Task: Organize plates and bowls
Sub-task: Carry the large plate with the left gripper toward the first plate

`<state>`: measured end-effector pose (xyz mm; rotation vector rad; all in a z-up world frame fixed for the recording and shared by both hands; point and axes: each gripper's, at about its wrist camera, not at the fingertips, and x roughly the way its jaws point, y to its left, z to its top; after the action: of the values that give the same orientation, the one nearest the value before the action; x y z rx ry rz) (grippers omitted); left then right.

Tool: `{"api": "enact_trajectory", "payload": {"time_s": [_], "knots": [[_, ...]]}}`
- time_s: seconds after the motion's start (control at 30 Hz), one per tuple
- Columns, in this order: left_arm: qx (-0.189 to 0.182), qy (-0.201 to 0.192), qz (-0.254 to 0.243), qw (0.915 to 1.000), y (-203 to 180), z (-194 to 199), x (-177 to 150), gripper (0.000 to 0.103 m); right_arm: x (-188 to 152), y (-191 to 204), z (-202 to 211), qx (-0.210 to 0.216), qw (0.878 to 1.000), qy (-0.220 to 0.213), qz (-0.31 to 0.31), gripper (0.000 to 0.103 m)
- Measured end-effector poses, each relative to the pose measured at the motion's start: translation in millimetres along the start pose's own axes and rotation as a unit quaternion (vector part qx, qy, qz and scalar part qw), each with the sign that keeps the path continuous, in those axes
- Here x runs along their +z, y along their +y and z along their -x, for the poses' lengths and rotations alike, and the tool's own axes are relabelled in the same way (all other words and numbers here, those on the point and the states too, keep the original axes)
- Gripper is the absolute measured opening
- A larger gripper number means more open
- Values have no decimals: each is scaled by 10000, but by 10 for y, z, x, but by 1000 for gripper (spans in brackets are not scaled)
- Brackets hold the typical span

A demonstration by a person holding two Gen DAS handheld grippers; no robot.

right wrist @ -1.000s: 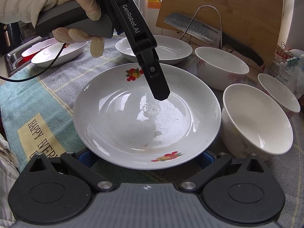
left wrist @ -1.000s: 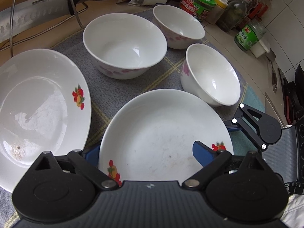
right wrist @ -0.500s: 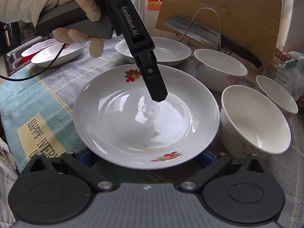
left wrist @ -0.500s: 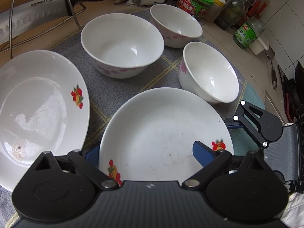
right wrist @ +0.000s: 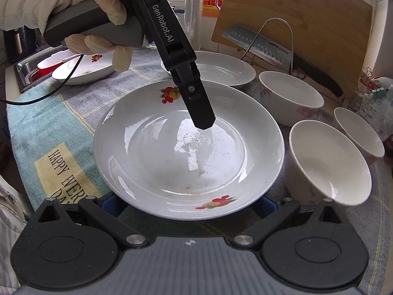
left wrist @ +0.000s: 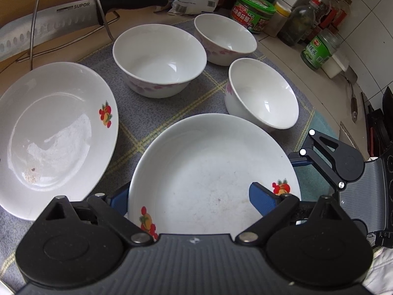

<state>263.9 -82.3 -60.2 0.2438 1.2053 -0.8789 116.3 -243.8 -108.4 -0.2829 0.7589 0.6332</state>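
A white plate with fruit prints (left wrist: 208, 172) (right wrist: 186, 152) lies on the cloth between both grippers. My left gripper (left wrist: 189, 196) is open, one blue finger (left wrist: 262, 199) over the plate's rim and the other beside its left edge. In the right wrist view the left gripper's finger (right wrist: 196, 103) hangs over the plate's middle. My right gripper (right wrist: 189, 204) is open, its fingers mostly hidden under the plate's near rim. A second plate (left wrist: 54, 132) (right wrist: 221, 68) lies beyond. Three white bowls (left wrist: 159, 59) (left wrist: 224, 38) (left wrist: 261, 95) stand to the side.
A third plate (right wrist: 81, 68) sits by the metal sink (right wrist: 22, 68) at far left. A knife (right wrist: 270, 46) on a wire rack leans against a wooden board (right wrist: 307, 24). Jars and bottles (left wrist: 316, 49) stand behind the bowls. A checked cloth (right wrist: 49, 127) covers the counter.
Both grippers have shifted only slightly around the plate; the left gripper's finger has drifted a little over the plate's centre. Nothing was taken hold of or let go.
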Motion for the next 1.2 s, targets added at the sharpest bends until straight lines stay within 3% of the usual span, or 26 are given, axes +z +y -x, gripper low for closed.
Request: {"api": "enact_trajectory", "payload": {"time_s": [0.53,1.2], "knots": [[260,-326,637,9971,-34,218,-337,96,58,97,131,565,9974,19,448,103],[306,-574,753,9950,488,766,-822,96,553,697,-92,602,9969,36,511,103]]}}
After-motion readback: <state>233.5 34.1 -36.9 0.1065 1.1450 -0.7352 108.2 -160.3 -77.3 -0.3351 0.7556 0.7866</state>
